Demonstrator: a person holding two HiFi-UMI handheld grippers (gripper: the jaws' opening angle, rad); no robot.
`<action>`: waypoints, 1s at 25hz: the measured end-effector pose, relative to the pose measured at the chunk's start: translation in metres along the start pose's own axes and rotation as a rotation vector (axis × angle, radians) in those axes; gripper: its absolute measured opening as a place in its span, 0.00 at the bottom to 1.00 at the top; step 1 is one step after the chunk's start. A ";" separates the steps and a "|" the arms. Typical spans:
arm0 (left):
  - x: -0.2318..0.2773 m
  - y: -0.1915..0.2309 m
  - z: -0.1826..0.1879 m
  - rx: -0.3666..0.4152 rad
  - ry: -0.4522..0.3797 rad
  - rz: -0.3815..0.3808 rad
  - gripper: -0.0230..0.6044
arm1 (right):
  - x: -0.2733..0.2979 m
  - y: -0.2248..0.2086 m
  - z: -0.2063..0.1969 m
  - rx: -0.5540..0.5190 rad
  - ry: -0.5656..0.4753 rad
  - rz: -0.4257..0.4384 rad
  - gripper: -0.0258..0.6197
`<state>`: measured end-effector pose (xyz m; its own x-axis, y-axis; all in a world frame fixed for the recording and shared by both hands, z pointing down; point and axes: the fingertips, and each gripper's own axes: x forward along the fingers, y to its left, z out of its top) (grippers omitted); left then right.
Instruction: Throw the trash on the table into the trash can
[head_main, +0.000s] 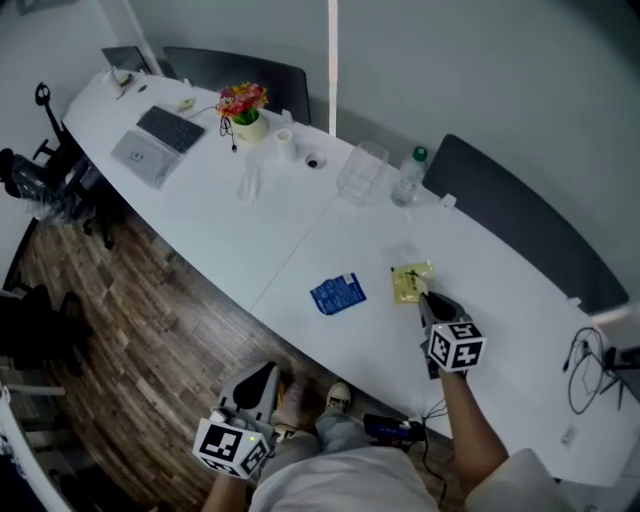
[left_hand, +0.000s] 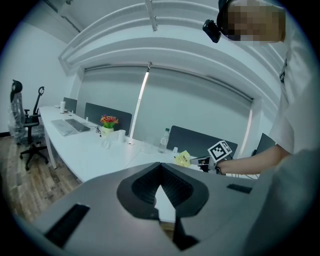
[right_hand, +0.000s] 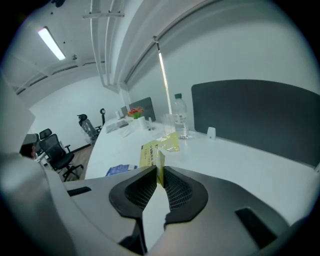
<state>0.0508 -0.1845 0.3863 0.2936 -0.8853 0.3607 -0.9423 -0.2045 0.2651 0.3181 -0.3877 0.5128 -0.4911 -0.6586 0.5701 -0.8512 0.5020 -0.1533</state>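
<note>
A crumpled yellow wrapper (head_main: 411, 281) lies at the middle right of the long white table (head_main: 250, 240). My right gripper (head_main: 424, 297) is shut on its near edge. In the right gripper view the wrapper (right_hand: 159, 145) stands pinched between the two pads of that gripper (right_hand: 160, 167). A blue wrapper (head_main: 338, 294) lies flat on the table to the left of it, apart from both grippers. My left gripper (head_main: 262, 375) hangs low, off the table's near edge and over the wooden floor, with its jaws together and nothing between them (left_hand: 160, 167). No trash can is in view.
Behind the wrappers stand a water bottle (head_main: 408, 178) and a clear plastic container (head_main: 360, 170). Farther left are a flower pot (head_main: 243, 105), a keyboard (head_main: 170, 128) and a closed laptop (head_main: 140, 155). Dark chairs (head_main: 520, 215) line the far side. Cables (head_main: 585, 365) lie at the right end.
</note>
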 end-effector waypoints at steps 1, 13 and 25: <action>-0.010 0.004 0.000 -0.003 -0.010 0.016 0.04 | -0.005 0.013 0.003 -0.009 -0.009 0.024 0.14; -0.181 0.073 -0.033 -0.075 -0.111 0.271 0.04 | -0.024 0.232 0.000 -0.188 -0.041 0.374 0.14; -0.344 0.126 -0.085 -0.147 -0.176 0.504 0.04 | -0.038 0.446 -0.044 -0.335 0.022 0.665 0.13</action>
<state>-0.1555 0.1298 0.3716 -0.2312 -0.9175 0.3237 -0.9232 0.3119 0.2245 -0.0344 -0.1139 0.4582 -0.8762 -0.1465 0.4590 -0.2716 0.9370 -0.2194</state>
